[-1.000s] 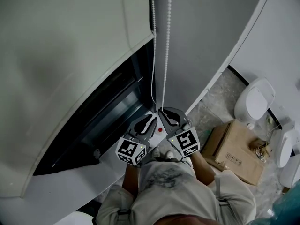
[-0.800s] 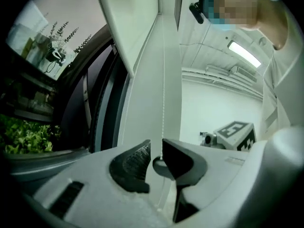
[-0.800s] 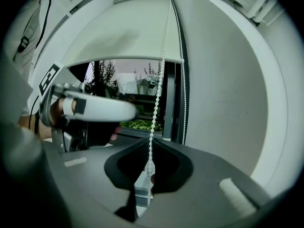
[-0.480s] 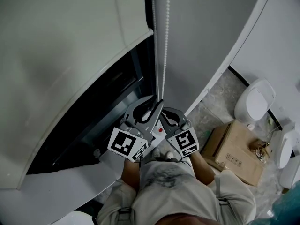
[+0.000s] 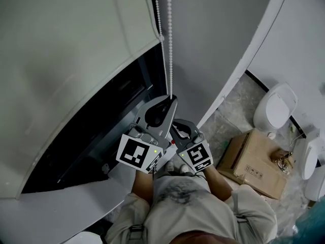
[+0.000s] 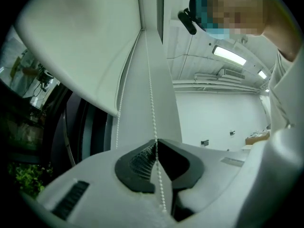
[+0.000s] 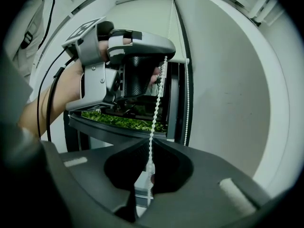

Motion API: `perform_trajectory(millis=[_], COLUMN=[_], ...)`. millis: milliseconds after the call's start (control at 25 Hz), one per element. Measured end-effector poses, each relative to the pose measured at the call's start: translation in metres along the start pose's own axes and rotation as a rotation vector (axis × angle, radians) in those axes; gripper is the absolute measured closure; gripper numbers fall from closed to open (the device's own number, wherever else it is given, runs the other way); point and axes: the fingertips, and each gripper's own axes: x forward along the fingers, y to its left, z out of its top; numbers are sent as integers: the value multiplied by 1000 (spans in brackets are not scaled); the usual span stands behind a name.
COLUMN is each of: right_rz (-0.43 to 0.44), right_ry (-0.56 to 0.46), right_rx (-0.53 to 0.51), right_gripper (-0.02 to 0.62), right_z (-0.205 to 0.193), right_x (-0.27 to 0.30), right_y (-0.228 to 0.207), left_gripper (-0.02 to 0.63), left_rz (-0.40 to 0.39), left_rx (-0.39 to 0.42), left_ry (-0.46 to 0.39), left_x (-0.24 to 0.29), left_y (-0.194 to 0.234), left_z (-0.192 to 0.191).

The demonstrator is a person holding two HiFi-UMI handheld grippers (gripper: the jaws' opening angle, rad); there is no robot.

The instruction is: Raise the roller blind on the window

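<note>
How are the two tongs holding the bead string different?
The left tongs pinch the bead chain higher up. The right tongs pinch it lower, nearer the person. Above the left tongs the chain climbs beside the blind, but above the right tongs it only reaches the left tongs. Both are shut on the same strand.

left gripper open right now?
No: in the left gripper view the left gripper has its jaws together, pinching the bead chain at their tips.
</note>
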Motion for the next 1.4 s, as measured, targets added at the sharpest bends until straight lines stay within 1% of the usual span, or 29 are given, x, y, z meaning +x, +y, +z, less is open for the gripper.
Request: perform_trajectory(millis=[240, 720, 1080, 1400], right_rz=[2, 10, 23, 35], right_ry=[11, 113, 172, 212], right_rx=[-4, 10, 48, 70], right_gripper=[572, 572, 572, 572], right_z=[-6, -60, -96, -118], right_x=[4, 12, 14, 17], right_y=[-1, 1, 4, 6], left_gripper=[586, 586, 586, 586], left_rz=[4, 13, 24, 31], left_rx=[-23, -93, -160, -186], left_ry=[18, 96, 157, 197], left_x=[-4, -10, -15, -18], left_y=[1, 2, 1, 2], left_z=[-9, -63, -100, -123])
